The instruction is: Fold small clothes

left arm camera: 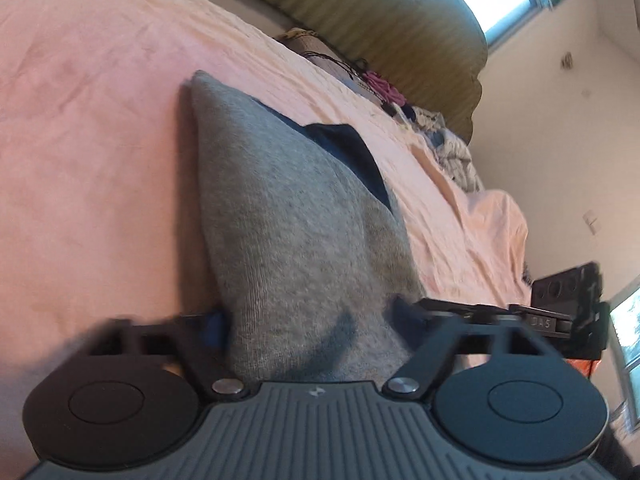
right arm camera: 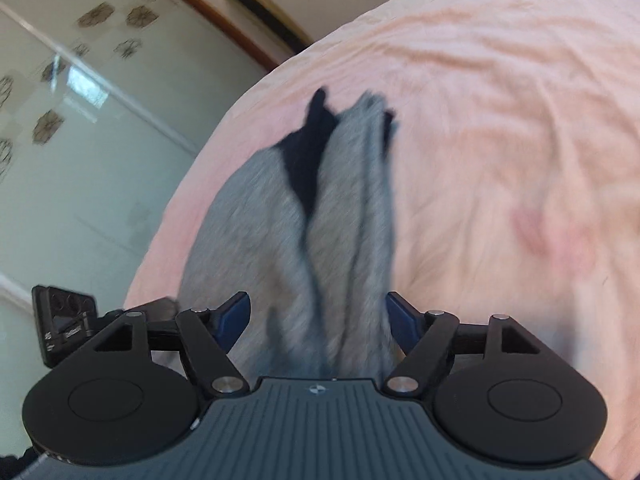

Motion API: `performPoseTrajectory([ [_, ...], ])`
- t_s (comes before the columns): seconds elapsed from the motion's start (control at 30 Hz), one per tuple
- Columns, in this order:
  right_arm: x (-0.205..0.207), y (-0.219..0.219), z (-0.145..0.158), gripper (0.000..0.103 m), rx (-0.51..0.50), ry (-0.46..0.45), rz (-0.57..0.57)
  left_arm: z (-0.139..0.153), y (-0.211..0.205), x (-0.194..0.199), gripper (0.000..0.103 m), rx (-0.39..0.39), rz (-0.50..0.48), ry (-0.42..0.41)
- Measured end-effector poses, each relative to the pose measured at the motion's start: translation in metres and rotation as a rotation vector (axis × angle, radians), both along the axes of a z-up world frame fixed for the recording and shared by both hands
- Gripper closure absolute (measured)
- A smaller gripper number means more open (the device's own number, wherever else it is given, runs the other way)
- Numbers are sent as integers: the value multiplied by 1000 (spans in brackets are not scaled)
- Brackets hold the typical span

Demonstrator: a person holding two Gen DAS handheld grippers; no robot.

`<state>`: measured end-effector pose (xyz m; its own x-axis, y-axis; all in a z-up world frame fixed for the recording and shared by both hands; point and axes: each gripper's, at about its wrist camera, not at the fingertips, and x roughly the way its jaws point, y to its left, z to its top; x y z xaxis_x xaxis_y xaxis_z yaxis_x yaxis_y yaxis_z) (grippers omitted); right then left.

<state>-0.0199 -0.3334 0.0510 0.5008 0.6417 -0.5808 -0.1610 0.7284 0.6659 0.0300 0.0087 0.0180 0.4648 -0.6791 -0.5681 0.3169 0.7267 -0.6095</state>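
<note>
On the pink bedsheet (left arm camera: 100, 140) lies a grey garment (left arm camera: 288, 220) with dark navy trim, its near end gathered at both grippers. The left gripper (left arm camera: 316, 316) has its jaws drawn in tight on the grey fabric, pinching that near end. The right gripper (right arm camera: 318, 320) has its jaws standing apart; its blue pads (right arm camera: 236, 314) flank the cloth without pressing it. The garment's long axis runs away from the grippers across the bed, narrowing to a point at its far end.
</note>
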Motion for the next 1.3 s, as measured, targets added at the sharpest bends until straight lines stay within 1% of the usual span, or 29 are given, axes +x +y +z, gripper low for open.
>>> performPoseTrajectory([
  [0.03,2,5,1,48,-14,7,14,1,-4,3,85,59,8,-8],
  [0.07,5,9,-1,81,-15,29,23,3,-3,7,86,78,15,-8],
  [0.13,4,13,5,81,7,9,46,13,7,8,87,107,21,-23],
  [0.2,-3,16,12,81,12,-18,71,21,7,3,86,179,-6,-70],
  [0.27,-4,13,5,81,-29,-6,61,18,-1,-2,80,281,-39,-82],
  [0.3,-2,8,-3,84,-54,17,43,18,-3,-9,73,326,-34,-102],
  [0.33,-2,1,-7,81,-4,25,31,23,-2,-16,69,355,-33,-124],
  [0.37,-3,-6,-8,73,43,48,20,31,0,-24,61,370,-26,-146],
  [0.4,-6,-11,-3,60,49,45,6,41,5,-31,54,365,-3,-175],
  [0.43,-10,-16,6,51,35,11,-23,50,14,-40,48,344,25,-217],
  [0.47,-13,-21,17,34,24,-38,-61,61,17,-44,31,321,54,-267],
  [0.5,-14,-24,28,26,19,-83,-91,71,16,-45,12,312,81,-324],
  [0.53,-9,-23,40,27,20,-122,-111,78,8,-43,8,325,92,-383],
  [0.57,-3,-19,50,27,34,-151,-120,80,-3,-39,6,348,91,-424],
  [0.6,7,-11,59,27,59,-185,-126,80,-19,-33,6,375,87,-444],
  [0.67,29,7,70,24,100,-239,-134,67,-49,-16,7,432,90,-465],
  [0.7,46,20,71,22,116,-250,-119,56,-61,-7,7,462,86,-456],
  [0.73,66,32,69,19,122,-250,-101,43,-75,2,7,519,76,-421],
  [0.77,83,44,62,14,96,-238,-95,31,-84,9,7,569,73,-381],
  [0.8,100,55,51,14,41,-212,-100,19,-87,8,6,591,77,-380],
  [0.83,116,65,36,14,-46,-177,-94,8,-83,3,4,580,84,-418],
  [0.87,127,72,21,18,-147,-148,-77,6,-79,5,4,546,84,-405],
  [0.9,129,76,7,22,-219,-179,-58,7,-68,7,0,504,98,-373],
  [0.93,121,76,0,22,-253,-266,-36,3,-62,14,0,460,102,-314],
  [0.97,117,75,-4,23,-268,-292,-24,0,-55,19,0,402,100,-269],
  [1.0,113,76,-6,23,-272,-311,-24,0,-52,20,0,385,97,-268],
  [1.07,108,77,-9,22,-289,-328,-24,1,-54,18,0,403,93,-275],
  [1.2,108,82,-9,22,-304,-337,-30,-1,-53,17,0,403,94,-276],
  [1.3,106,76,-1,23,-263,-308,-65,-1,-53,18,0,400,98,-275],
])
